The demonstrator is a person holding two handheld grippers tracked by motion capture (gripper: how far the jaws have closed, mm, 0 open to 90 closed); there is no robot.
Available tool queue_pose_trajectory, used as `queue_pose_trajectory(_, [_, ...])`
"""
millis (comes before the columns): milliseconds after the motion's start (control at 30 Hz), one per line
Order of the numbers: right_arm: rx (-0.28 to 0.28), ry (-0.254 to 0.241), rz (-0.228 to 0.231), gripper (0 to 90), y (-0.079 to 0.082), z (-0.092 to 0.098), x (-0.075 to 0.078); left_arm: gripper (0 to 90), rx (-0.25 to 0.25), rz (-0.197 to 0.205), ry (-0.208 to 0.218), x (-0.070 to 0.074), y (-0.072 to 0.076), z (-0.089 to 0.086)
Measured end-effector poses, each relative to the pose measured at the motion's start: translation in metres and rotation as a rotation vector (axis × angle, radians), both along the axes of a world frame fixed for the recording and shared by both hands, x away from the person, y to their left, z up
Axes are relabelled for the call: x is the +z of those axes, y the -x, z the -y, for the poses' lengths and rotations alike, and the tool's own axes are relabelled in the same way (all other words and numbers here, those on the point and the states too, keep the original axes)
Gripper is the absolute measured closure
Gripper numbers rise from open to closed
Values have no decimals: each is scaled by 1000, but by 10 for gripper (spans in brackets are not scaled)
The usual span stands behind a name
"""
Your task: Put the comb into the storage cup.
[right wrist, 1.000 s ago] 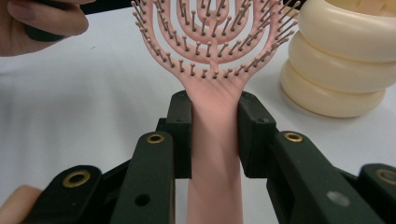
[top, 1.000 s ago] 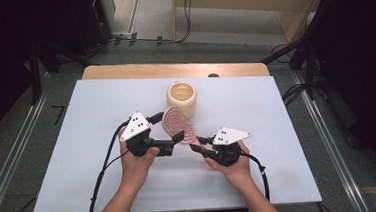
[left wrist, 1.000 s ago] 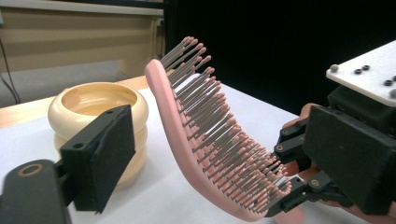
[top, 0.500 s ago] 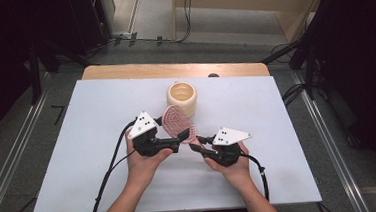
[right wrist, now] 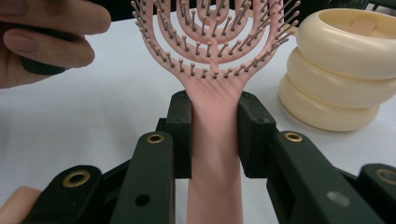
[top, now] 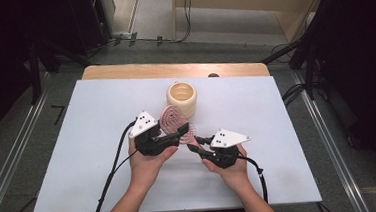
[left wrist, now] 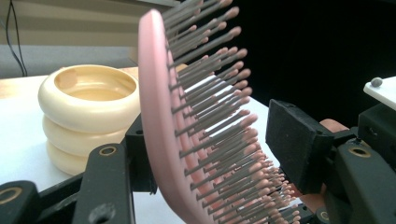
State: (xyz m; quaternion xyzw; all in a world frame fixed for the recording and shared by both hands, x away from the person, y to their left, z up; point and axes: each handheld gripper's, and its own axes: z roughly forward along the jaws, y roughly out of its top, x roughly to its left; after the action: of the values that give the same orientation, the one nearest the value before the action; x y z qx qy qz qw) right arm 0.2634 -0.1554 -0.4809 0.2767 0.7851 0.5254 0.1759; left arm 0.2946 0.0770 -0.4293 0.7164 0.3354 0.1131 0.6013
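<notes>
The right hand-held gripper (right wrist: 215, 140) is clenched on the handle of the pink brush (top: 176, 124), its pads pressing both sides of the neck. This lifts the brush head off the white surface (top: 78, 143), bristles free, so that the other tool can get at it. The left hand-held gripper (left wrist: 205, 154) straddles the head: one jaw sits behind the smooth back, the other faces the bristle tips. Its jaws have just been closing with the head between them, but the pad on the bristle side looks short of contact, so this is not yet a grip. The cream ringed cup (top: 181, 99) stands just behind, apparently the brush's destination. Both hands rest low, forearms angled inward, grippers pointing toward each other.
</notes>
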Motion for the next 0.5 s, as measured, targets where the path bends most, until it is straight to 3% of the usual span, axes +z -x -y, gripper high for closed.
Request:
queue_pose_trajectory(367, [-25,6,17,679,2,-3,-1,487,-7,-66,28,-6,-4,1])
queue_pose_trajectory(500, [-51,9,19,679,1,-2,-3,558,-26,-94,51,-6,-6,0])
